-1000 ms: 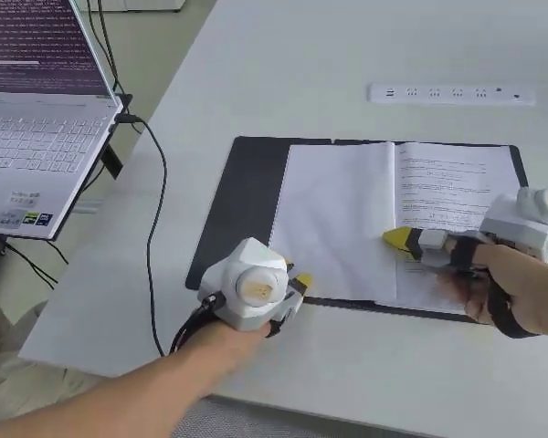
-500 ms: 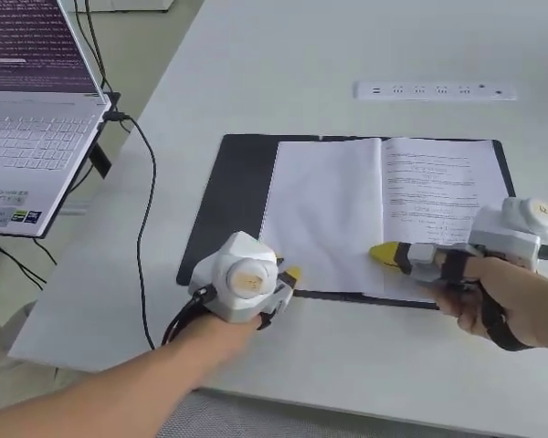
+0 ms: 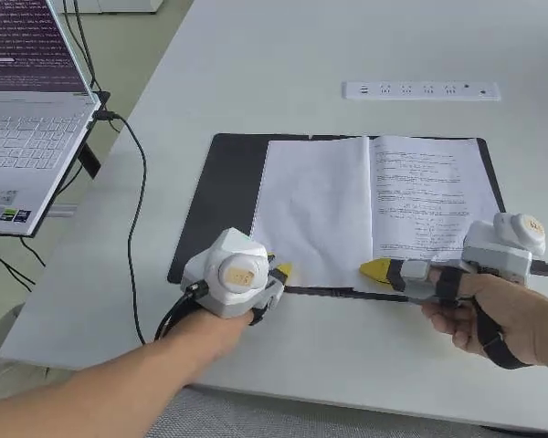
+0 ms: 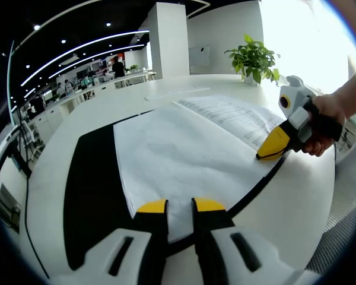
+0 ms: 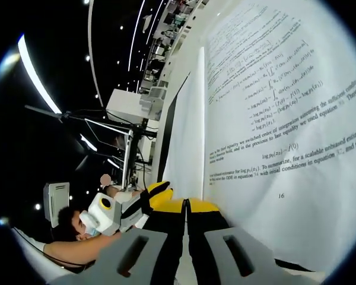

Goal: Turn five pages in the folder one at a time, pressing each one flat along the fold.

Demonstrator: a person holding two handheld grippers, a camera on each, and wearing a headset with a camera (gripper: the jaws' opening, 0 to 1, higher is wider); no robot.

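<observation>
A black folder (image 3: 215, 210) lies open on the white table, with a blank white page (image 3: 315, 205) left of the fold and a printed page (image 3: 429, 192) right of it. My left gripper (image 3: 279, 270) sits at the folder's front edge. In the left gripper view the left gripper (image 4: 179, 206) has its yellow tips over the blank page's (image 4: 184, 154) near edge, shut to a narrow slit and holding nothing. My right gripper (image 3: 374, 268) is shut, its tip resting at the front end of the fold. In its own view the right gripper (image 5: 185, 205) points along the printed page (image 5: 273, 119).
An open laptop (image 3: 27, 109) stands at the far left, and its black cable (image 3: 137, 210) runs down past the folder. A white power strip (image 3: 420, 90) lies beyond the folder. The table's front edge is just below both hands.
My right gripper has slid along the fold toward the folder's front edge. The left gripper stays at the front edge. The head camera has shifted.
</observation>
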